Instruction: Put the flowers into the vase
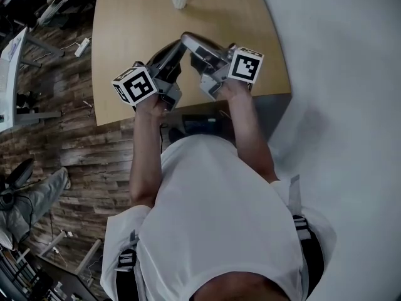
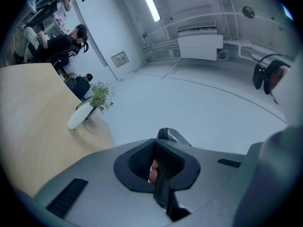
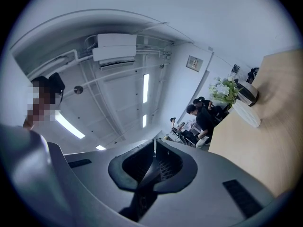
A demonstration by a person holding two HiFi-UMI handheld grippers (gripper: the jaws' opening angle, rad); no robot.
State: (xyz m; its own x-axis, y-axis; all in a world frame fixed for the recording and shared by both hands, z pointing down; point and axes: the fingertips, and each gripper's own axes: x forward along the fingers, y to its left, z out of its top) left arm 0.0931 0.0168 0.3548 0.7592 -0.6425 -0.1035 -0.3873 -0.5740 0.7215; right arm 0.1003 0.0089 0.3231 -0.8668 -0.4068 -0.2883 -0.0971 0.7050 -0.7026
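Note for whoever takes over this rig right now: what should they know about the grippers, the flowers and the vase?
Left gripper: shut, empty.
Right gripper: shut, empty.
Both are held over the near part of the table, tips close together.
The vase is at the table's far end, with the flowers in its mouth.
Done: the flowers appear to be in.
Left: no loose flowers in view, probably nothing.

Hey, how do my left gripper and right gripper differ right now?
The left gripper angles rightward, the right gripper leftward, so their tips nearly meet. The left gripper sees the vase on its view's left; the right gripper sees it on its right. Both have shut jaws and hover over the table.
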